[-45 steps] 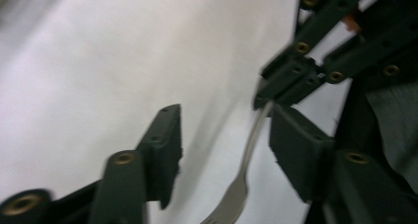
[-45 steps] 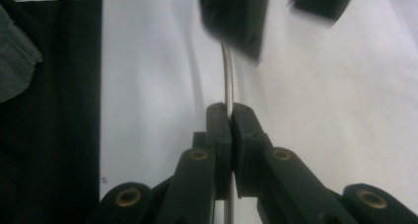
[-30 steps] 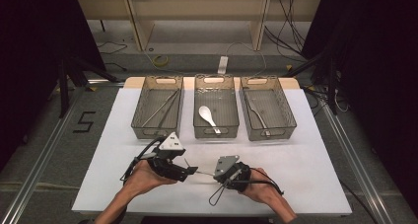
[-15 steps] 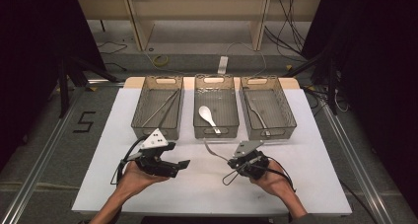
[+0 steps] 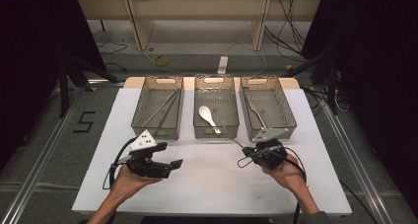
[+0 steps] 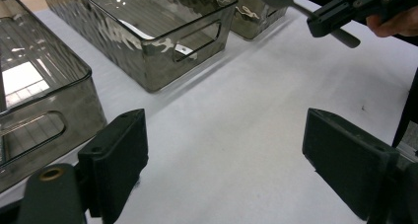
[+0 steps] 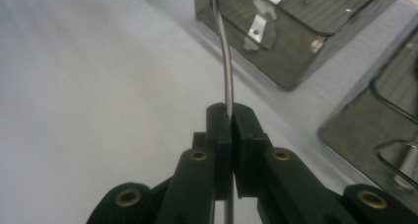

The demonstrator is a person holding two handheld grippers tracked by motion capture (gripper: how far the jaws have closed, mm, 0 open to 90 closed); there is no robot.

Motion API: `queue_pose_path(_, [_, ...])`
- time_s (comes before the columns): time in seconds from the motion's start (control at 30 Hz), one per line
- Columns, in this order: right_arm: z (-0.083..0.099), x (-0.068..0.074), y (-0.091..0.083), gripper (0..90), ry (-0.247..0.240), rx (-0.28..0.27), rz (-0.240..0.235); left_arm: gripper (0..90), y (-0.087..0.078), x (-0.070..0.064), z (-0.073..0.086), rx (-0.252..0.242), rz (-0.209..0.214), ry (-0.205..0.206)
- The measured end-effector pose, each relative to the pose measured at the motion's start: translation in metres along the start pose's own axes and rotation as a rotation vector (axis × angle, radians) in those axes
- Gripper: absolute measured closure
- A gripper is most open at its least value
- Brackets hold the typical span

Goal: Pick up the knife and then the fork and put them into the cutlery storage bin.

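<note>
Right gripper (image 5: 245,154) at five o'clock on the white bench (image 5: 217,184), jaws clamped tight on the thin handle of a slim silver metal utensil (image 7: 226,61). Handle rising straight out from between the jaws in the right gripper view, curving toward eleven o'clock, its head cut off at the frame's top edge. In the high view, utensil held just in front of the middle clear smoked-plastic bin (image 5: 217,105), with a white ceramic soup spoon (image 5: 207,116) lying inside. Left gripper (image 5: 173,166) at seven o'clock, jaws spread wide apart above bare bench, gripping nothing. Similar bins at eleven o'clock (image 5: 158,105) and one o'clock (image 5: 268,105).
</note>
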State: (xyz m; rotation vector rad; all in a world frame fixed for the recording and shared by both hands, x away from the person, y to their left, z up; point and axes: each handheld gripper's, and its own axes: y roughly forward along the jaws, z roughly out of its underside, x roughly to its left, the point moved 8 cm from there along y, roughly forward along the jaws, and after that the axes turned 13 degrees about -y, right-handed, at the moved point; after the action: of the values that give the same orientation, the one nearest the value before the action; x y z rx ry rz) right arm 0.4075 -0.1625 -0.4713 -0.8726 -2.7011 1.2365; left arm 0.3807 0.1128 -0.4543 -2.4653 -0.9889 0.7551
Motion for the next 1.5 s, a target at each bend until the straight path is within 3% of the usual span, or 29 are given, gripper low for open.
queue_pose_path(0.5, [-0.006, -0.062, -0.026, 87.7, 0.130, -0.029, 0.088, 16.5, -0.008, 0.005, -0.001, -0.064, -0.015, -0.003])
queue_pose_path(0.9, [-0.011, -0.107, -0.023, 87.6, 0.232, -0.019, 0.128, 16.4, -0.012, 0.007, -0.001, -0.092, -0.024, 0.003])
queue_pose_path(1.1, [-0.014, -0.123, -0.019, 87.7, 0.273, -0.011, 0.144, 16.4, -0.011, 0.005, 0.000, -0.092, -0.021, 0.007])
queue_pose_path(1.5, [-0.022, -0.142, -0.012, 87.6, 0.303, 0.013, 0.178, 16.3, -0.013, 0.004, -0.002, -0.122, -0.022, 0.005])
